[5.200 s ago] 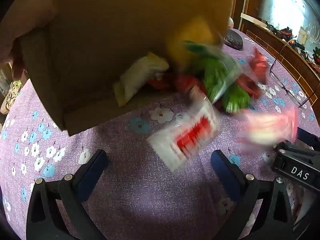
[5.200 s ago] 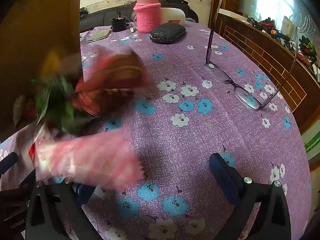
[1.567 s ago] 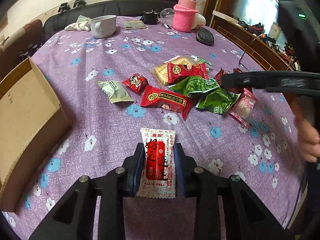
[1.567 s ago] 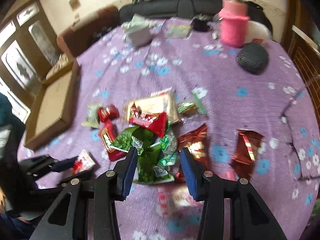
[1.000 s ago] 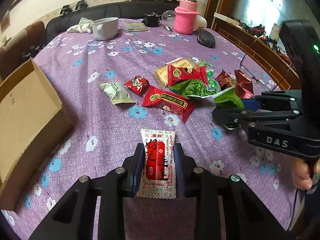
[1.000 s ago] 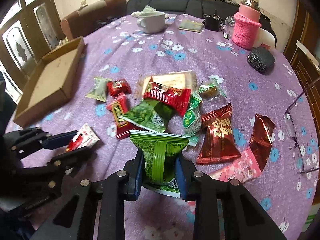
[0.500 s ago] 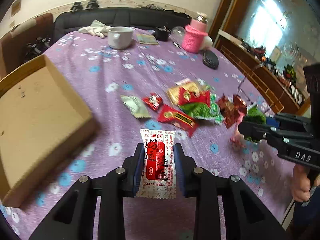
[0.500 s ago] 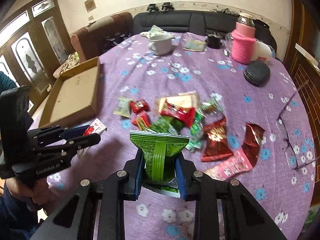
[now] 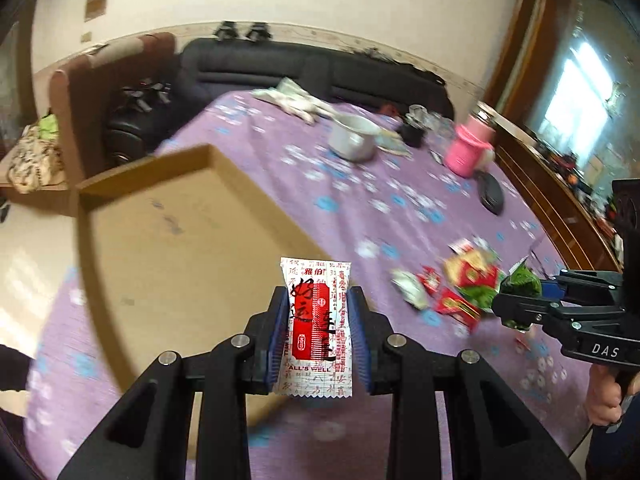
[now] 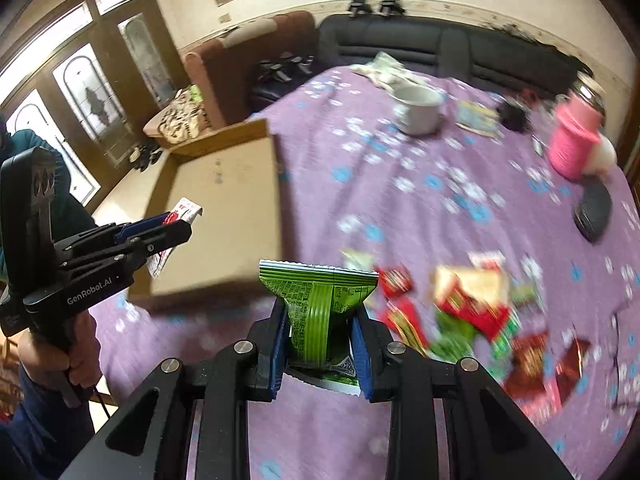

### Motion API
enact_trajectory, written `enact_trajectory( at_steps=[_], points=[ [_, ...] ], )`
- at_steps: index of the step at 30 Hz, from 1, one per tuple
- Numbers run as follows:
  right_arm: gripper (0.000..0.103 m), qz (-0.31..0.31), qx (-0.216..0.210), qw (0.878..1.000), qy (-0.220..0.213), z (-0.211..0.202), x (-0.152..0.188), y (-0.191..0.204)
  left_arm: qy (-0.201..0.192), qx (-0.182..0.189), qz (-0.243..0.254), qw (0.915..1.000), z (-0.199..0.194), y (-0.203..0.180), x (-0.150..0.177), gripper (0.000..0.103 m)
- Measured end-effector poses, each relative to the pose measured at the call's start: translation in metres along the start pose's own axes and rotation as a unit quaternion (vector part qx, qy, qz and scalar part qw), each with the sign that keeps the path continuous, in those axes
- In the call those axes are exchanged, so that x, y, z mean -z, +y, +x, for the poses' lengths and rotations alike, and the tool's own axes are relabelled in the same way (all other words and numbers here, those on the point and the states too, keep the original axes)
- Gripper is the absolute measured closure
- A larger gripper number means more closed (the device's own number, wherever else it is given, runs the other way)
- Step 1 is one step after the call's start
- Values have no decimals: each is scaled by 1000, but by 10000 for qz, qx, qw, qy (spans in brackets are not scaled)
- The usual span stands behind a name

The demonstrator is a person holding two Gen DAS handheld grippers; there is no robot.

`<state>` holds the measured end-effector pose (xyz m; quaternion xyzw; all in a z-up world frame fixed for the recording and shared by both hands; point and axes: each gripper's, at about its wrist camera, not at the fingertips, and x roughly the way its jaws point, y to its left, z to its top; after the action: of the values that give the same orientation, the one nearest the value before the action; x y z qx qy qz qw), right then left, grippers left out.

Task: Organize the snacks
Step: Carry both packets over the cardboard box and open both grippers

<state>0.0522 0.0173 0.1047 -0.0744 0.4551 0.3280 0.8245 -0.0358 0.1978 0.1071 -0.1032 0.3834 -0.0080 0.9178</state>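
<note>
White-and-red "ALL'S WELL" sachet (image 9: 316,326) clamped in left gripper (image 9: 318,334) jaws, over cardboard tray (image 9: 180,240). Green snack packet (image 10: 318,312) pinched in right gripper (image 10: 320,344) jaws; remaining snacks (image 10: 472,312) at three o'clock on purple desk (image 10: 400,208).

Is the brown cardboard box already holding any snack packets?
No: the brown cardboard box shows only its bare inner floor, with no packet lying inside it.

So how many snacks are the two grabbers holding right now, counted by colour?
White-and-red packet: 1
Green packet: 1
Total: 2
</note>
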Motion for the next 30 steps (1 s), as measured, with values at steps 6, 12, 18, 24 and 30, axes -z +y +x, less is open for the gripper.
enact_trajectory(
  at_steps=[6, 12, 18, 24, 30],
  points=[
    [72, -266, -217, 9994, -56, 19, -53, 48, -240, -471, -184, 9984, -21, 52, -36, 74],
    [72, -332, -343, 9989, 19, 59, -99, 78, -214, -708, -478, 9961, -15, 97, -62, 74],
    [72, 23, -402, 9990, 187, 115, -139, 87, 75, -814, -807, 9934, 24, 130, -84, 74],
    [72, 465, -448, 9973, 348, 175, -167, 87, 445, -812, -1379, 9861, 75, 164, -90, 74],
    [72, 644, -484, 9954, 511, 217, -171, 88, 677, -753, -1739, 9795, 101, 183, -89, 74]
  ],
)
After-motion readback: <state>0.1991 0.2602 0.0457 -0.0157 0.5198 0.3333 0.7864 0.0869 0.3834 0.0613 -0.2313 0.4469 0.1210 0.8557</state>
